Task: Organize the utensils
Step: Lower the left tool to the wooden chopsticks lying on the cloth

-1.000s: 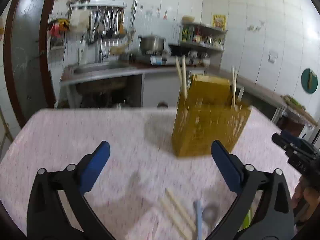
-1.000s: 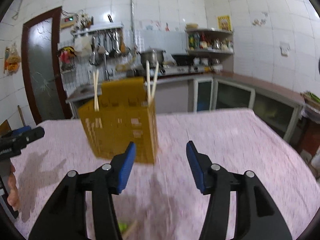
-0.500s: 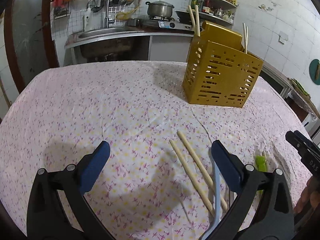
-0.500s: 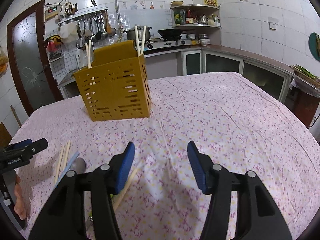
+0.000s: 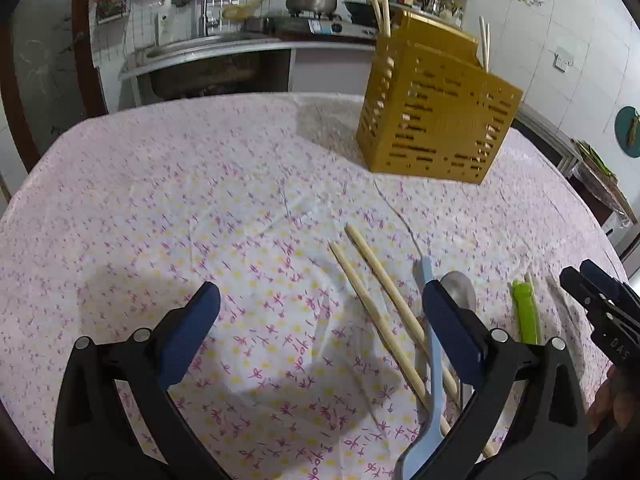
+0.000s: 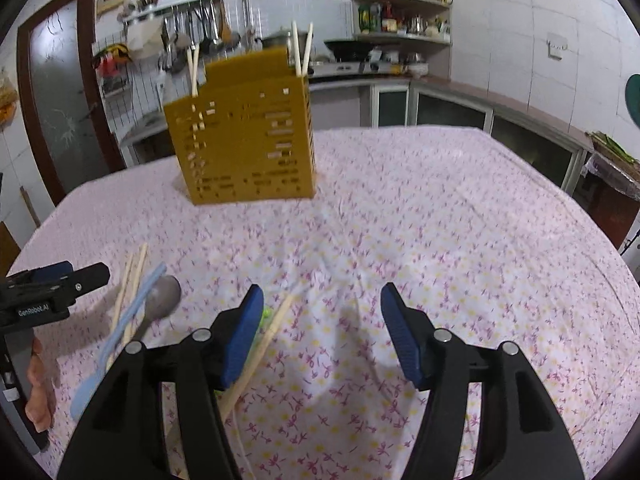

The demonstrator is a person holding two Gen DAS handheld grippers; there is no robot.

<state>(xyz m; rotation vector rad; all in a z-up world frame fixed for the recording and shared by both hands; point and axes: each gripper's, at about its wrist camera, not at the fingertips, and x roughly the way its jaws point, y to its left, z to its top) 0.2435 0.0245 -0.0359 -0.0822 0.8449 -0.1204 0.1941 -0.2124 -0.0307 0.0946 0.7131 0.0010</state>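
– What is seen nearest on the counter (image 5: 160,200)?
– A flowered cloth (image 6: 440,240) is spread there; both the left gripper (image 5: 320,312) and right gripper (image 6: 322,306) are held wide, empty. Wooden chopsticks (image 5: 380,280), a pale blue spoon (image 5: 434,368) and a metal spoon (image 6: 160,300) lie loose.
– And farther?
– A slotted yellow holder (image 5: 436,116) stands upright, chopsticks inside; tiled walls (image 6: 500,40) are seen behind.

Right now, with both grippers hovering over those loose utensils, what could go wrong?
1. The blue spoon lies across the chopsticks, so a grab may catch several at once or scatter them.
2. The left gripper and right gripper hover close together and might collide.
3. The tall holder could tip if bumped.
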